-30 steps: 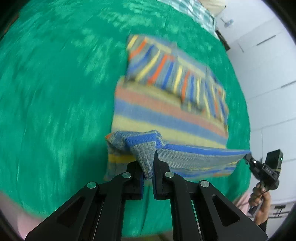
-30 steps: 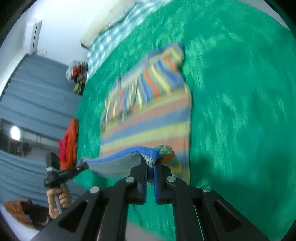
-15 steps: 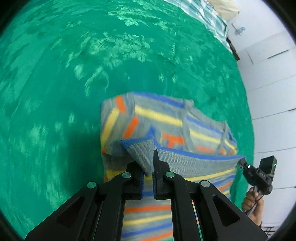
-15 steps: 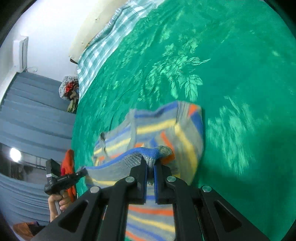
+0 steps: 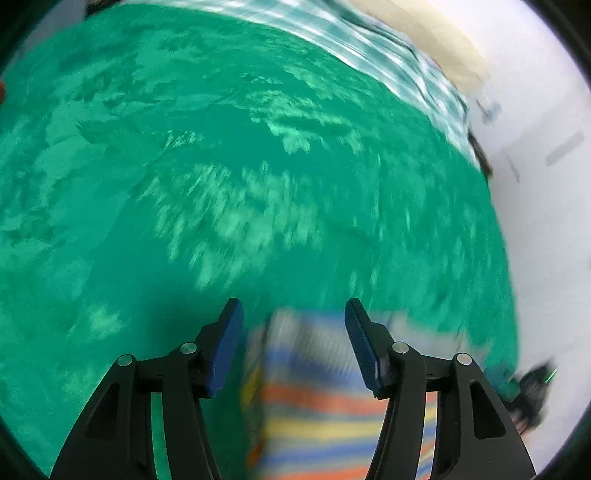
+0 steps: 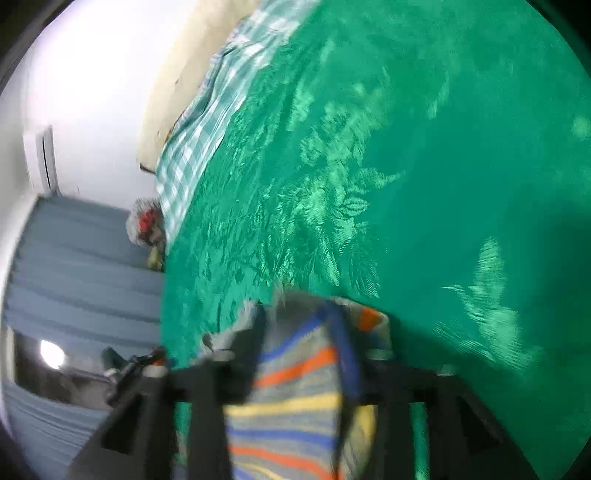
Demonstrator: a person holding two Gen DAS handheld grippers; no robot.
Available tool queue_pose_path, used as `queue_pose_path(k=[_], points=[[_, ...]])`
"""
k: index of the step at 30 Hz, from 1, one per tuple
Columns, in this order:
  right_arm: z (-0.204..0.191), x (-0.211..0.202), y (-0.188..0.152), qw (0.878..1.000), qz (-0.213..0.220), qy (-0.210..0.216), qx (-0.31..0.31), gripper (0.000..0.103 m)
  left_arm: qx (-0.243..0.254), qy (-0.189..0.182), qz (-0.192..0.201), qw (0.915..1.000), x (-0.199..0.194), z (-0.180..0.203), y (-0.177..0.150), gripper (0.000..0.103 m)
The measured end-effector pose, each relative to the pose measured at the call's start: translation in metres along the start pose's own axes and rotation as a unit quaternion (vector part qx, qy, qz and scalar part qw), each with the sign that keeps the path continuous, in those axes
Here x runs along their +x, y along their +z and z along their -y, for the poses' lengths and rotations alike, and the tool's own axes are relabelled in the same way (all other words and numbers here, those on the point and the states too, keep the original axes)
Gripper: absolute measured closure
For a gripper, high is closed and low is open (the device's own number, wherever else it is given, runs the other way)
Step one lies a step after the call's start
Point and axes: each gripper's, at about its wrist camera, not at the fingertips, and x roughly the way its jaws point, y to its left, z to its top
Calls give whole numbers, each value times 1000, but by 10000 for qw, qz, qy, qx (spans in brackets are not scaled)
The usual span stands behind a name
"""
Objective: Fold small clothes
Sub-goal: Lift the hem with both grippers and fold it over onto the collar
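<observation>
A small striped knit garment (image 5: 317, 402), grey with blue, orange and yellow bands, lies folded on the green bedspread (image 5: 221, 166). My left gripper (image 5: 293, 339) is open above its far edge, fingers apart on either side of it, holding nothing. In the right wrist view the same garment (image 6: 295, 391) lies between my right gripper's spread, blurred fingers (image 6: 299, 354); that gripper is open too. The right gripper shows blurred at the lower right of the left wrist view (image 5: 532, 387).
A checked green-and-white cloth (image 6: 207, 129) and a beige pillow (image 5: 424, 33) lie at the bed's far end. White wall (image 5: 546, 184) and blue curtains (image 6: 74, 258) border the bed. A grey-red bundle (image 6: 146, 225) sits by the bed's edge.
Both grippers carried the garment's near edge forward over the rest, folding it, then opened and let go. The garment now lies flat between the spread fingers.
</observation>
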Motion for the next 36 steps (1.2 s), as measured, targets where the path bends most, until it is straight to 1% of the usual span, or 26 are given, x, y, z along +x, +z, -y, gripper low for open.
queue_pose_path(k=[2,3,5,7,9,11,12,14,16,17,20,22,23,24,25,26,27,30,32,34,35,36], points=[[-11,-22,-7,9992,65,-163,-372,54,416,78,-41,9991,-15,-1,-38,41],[-16,-36,-15,9976,24,-268,-635,54,559,102,-85,9983,-20,-4,-56,40],[-24,-53,-33,9929,-123,-449,-1094,54,713,121,-211,9972,-22,-10,-78,40],[-33,-58,-49,9851,-268,-700,-1550,54,741,131,-265,9968,-18,-14,-80,40],[-39,-57,-55,9772,-346,-901,-1889,54,591,56,-201,9980,-14,-17,-66,40],[-44,-54,-53,9745,-270,-935,-2021,54,415,-194,-209,9987,-3,-16,-45,40],[-50,-48,-48,9744,-195,-898,-2052,54,398,-155,-239,9988,5,-13,-36,40],[-59,-33,-36,9715,-150,-993,-2149,54,430,-48,-384,9983,21,-7,-22,44],[-61,-4,-17,9697,-280,-1107,-2162,55,539,-9,-501,9973,36,2,-10,47],[-63,9,-10,9680,-345,-1213,-2171,54,659,-13,-549,9963,40,9,-6,50],[-66,34,-1,9628,-476,-1393,-2267,54,1131,39,-640,9915,47,29,-2,52],[-66,50,1,9568,-569,-1529,-2407,56,1411,179,-710,9873,52,37,-4,73],[-68,55,0,9525,-561,-1602,-2529,62,1592,279,-782,9837,57,42,-5,98],[-70,56,-1,9501,-551,-1610,-2616,90,1738,372,-797,9808,61,48,-6,99],[-70,56,-1,9476,-549,-1655,-2675,103,1897,490,-723,9780,61,51,-8,99],[-71,55,-1,9456,-496,-1744,-2702,103,2060,577,-601,9750,58,56,-9,100],[-72,51,-1,9456,-383,-1745,-2719,103,2071,522,-487,9757,52,58,-7,100],[-77,23,-3,9491,-37,-1556,-2738,103,1972,394,-76,9795,32,61,3,100],[-84,12,-2,9477,159,-1520,-2802,103,1999,444,121,9787,27,67,8,100],[-85,7,-1,9474,197,-1551,-2792,102,2062,656,299,9758,32,72,12,99],[-86,10,0,9473,188,-1640,-2744,101,2048,912,264,9742,43,73,12,96],[-88,13,1,9454,215,-1756,-2738,92,2023,1106,112,9730,54,68,13,92]])
